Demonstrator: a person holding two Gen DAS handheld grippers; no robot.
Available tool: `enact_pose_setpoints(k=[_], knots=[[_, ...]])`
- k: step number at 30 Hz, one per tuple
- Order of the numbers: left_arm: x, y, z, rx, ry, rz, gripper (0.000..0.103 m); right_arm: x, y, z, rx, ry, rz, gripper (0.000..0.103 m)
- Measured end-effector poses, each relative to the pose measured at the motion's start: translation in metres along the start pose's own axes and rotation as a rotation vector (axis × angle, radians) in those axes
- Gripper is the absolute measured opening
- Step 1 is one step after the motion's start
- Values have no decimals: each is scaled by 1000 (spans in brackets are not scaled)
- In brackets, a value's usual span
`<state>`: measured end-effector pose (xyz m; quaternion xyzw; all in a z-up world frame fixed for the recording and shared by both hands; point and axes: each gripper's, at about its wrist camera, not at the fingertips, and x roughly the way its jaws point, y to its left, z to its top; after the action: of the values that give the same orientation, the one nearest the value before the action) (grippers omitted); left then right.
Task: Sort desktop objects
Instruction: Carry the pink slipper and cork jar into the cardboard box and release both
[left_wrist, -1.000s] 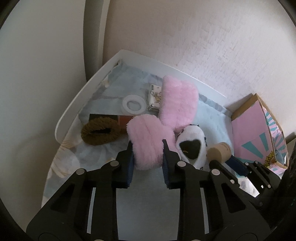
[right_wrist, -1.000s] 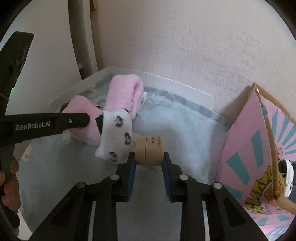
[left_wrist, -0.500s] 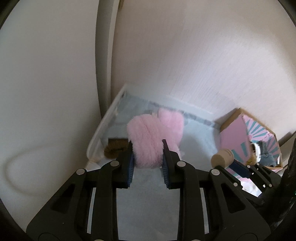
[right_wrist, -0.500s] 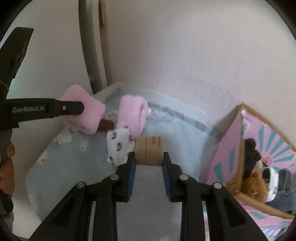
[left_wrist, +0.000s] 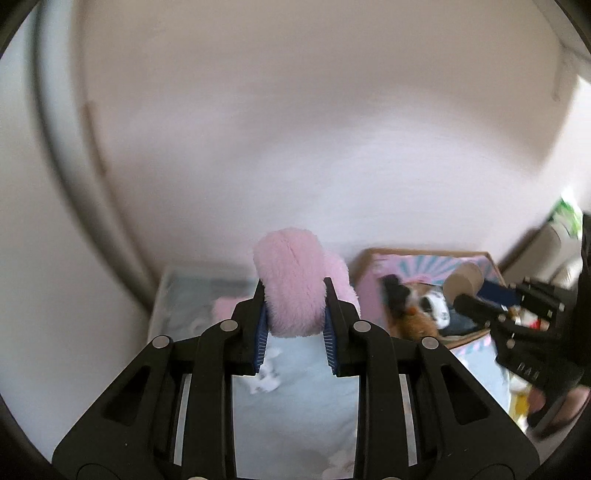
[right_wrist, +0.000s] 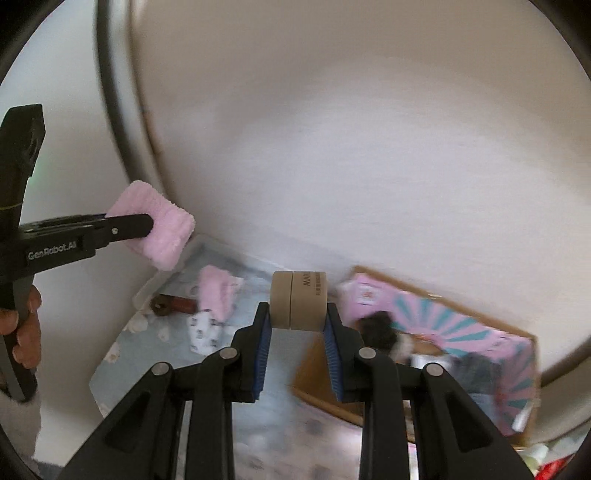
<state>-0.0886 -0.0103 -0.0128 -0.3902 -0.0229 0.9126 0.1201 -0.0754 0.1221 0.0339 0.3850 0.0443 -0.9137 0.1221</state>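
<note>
Left gripper (left_wrist: 294, 325): fingers clamped on the pink plush slipper (left_wrist: 291, 284), now raised well clear of the tabletop; a second ago it was only just lifting off the cloth.
Right gripper (right_wrist: 298, 332): fingers clamped on the flat ends of the brown tape roll (right_wrist: 298, 300), likewise carried up from the surface since a second ago.
Blue cloth (right_wrist: 147, 354): covers the tabletop below both loads; the second pink slipper (right_wrist: 218, 291) and a white patterned piece (right_wrist: 204, 332) remain on it, at about 10 o'clock from the roll.
Cardboard box (right_wrist: 476, 328): pink-and-teal lined, at about 4 o'clock from the roll, already holding plush toys; in the left view the roll hangs over it.
Change: both cameras have swung toward the box.
Judgement: pickup is done; transfer is under way, release not yet made.
</note>
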Motion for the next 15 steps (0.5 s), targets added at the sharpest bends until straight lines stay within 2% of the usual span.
enact_pose_setpoints(k=[3, 4, 7, 10, 12, 15], knots=[[14, -34, 15, 77, 24, -68, 23, -15, -29, 2, 7, 31, -39, 26], [18, -45, 18, -11, 14, 15, 23, -18, -38, 2, 9, 47, -49, 26], [45, -77, 26, 75, 54, -20, 23, -22, -66, -1, 32, 108, -63, 26], [82, -110, 26, 165, 132, -58, 23, -9, -89, -12, 45, 199, -66, 26], [105, -130, 21, 215, 185, -75, 23, 3, -102, -23, 71, 251, -50, 26], [133, -150, 13, 265, 249, -82, 23, 13, -119, -37, 119, 282, -18, 26]])
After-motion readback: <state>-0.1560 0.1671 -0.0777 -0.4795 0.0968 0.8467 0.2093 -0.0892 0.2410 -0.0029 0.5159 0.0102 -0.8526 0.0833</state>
